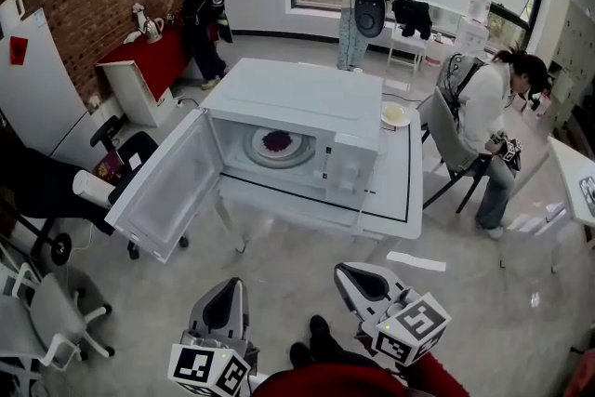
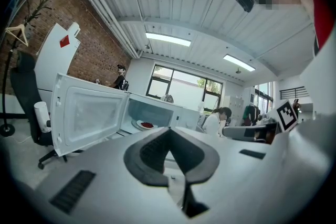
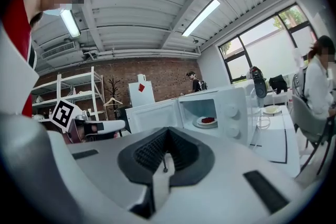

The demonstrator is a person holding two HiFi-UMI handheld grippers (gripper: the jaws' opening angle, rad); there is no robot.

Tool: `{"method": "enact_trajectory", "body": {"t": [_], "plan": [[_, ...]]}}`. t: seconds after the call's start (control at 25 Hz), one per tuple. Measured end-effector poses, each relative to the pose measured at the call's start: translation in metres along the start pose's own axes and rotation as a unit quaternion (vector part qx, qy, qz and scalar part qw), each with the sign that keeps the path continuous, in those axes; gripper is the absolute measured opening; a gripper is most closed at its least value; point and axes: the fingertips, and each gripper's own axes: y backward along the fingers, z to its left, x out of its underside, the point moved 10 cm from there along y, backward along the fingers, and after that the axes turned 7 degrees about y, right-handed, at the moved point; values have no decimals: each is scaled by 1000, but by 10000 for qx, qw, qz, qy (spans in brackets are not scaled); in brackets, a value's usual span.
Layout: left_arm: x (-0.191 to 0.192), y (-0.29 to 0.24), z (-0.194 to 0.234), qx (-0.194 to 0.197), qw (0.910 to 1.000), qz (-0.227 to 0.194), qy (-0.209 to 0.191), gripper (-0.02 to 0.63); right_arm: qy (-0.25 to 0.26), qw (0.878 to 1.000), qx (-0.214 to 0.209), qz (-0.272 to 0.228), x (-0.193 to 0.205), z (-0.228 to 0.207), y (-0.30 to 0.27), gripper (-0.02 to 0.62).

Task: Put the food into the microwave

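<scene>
A white microwave (image 1: 307,107) stands on a white table (image 1: 395,191), its door (image 1: 167,186) swung wide open to the left. Inside, on the turntable, lies a plate of red food (image 1: 277,142), which also shows in the left gripper view (image 2: 146,125) and the right gripper view (image 3: 207,121). Both grippers hang low near my body, well short of the table. My left gripper (image 1: 226,293) (image 2: 169,131) is shut with nothing in it. My right gripper (image 1: 346,274) (image 3: 167,132) has its jaws together and is empty too.
A small plate (image 1: 394,113) sits on the table behind the microwave. A person sits on a chair (image 1: 483,116) at the right, and two people stand at the back. Office chairs (image 1: 46,311) crowd the left, beside the open door. A red table (image 1: 153,60) is by the brick wall.
</scene>
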Motion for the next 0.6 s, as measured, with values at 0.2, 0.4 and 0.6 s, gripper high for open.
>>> {"method": "enact_trajectory", "body": {"t": [0.2,0.4,0.6], "plan": [[4,6,2,-72,9999,9,138,9,-18,10000,-74,39,2,4,-3,12],[3,5,6,-98,9999,-11,31,9,-16,9998,-174,11,2,4,-6,12],[-2,2,6,-69,10000,-54,14,9,-35,9997,-223,11,4,6,-9,12]]}}
